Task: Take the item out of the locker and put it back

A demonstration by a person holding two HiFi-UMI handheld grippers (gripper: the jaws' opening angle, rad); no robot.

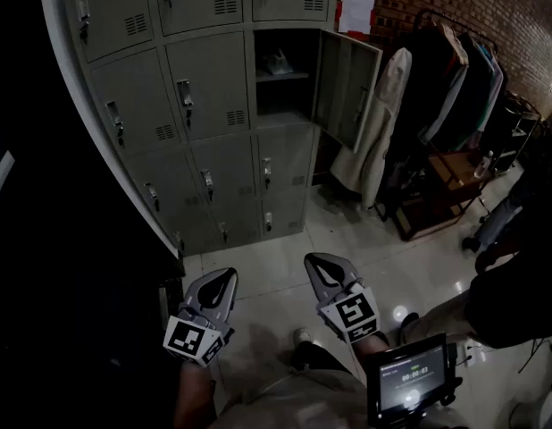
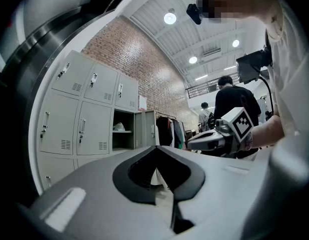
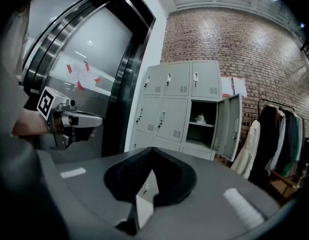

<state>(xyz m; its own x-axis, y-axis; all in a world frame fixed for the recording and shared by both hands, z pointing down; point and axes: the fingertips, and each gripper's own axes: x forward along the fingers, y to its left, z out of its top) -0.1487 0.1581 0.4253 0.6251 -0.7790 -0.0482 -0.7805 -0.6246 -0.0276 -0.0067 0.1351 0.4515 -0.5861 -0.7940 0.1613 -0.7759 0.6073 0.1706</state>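
Up at 12 o'clock in the head view, the open locker point(image 1: 281, 98) holds a small pale item point(image 1: 278, 61) on its upper shelf point(image 1: 282, 77), with the door point(image 1: 347, 88) swung out toward 2 o'clock. Both tools hang low and well apart from it. The left tool point(image 1: 224, 277) has its jaws together on nothing, and so does the right tool point(image 1: 319, 263). The item lies almost straight ahead of the right tool, which looks slightly nearer, so it is probably the one to reach. The item's long axis seems to run across the shelf, though it is too small to be sure.
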